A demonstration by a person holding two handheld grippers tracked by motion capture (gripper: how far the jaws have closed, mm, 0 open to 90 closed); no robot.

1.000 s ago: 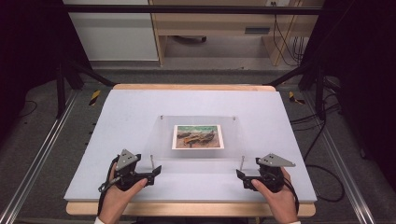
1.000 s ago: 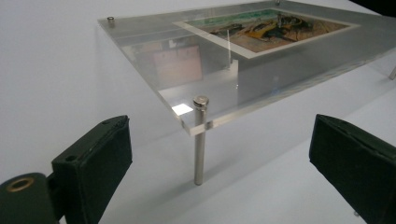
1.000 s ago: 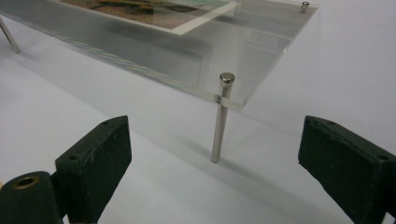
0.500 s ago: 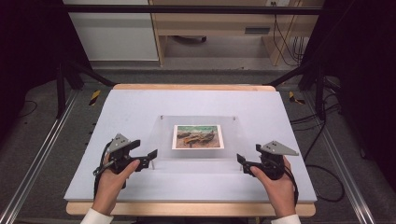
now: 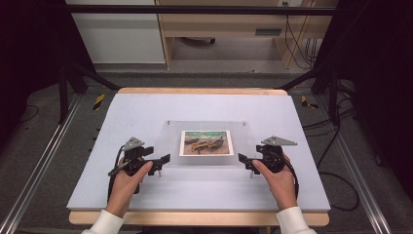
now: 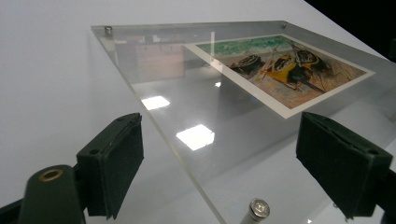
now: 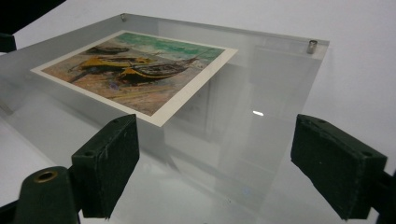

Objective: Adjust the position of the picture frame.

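Clear acrylic makes up the picture frame (image 5: 207, 144), which lies in the middle of the white desk (image 5: 146, 112) on short metal pegs at its corners, so the sheet stands a little off the surface. A print of boats (image 5: 204, 142) is sandwiched at its centre. That raised edge is probably why both hands come in low and level from the near side: a pad can slide under the sheet while the other goes over it.

Left claw (image 5: 163, 160) sits just beside the frame's near left corner, its jaws apart and holding nothing; in the left gripper view the near peg (image 6: 258, 208) and the sheet's edge lie between the pads (image 6: 114, 161) without touching them. Right claw (image 5: 242, 160) mirrors it at the near right corner, jaws recently widened and empty, the corner framed between its pads (image 7: 109, 158). Judging by this symmetry, a two-handed lift of the frame is being lined up.
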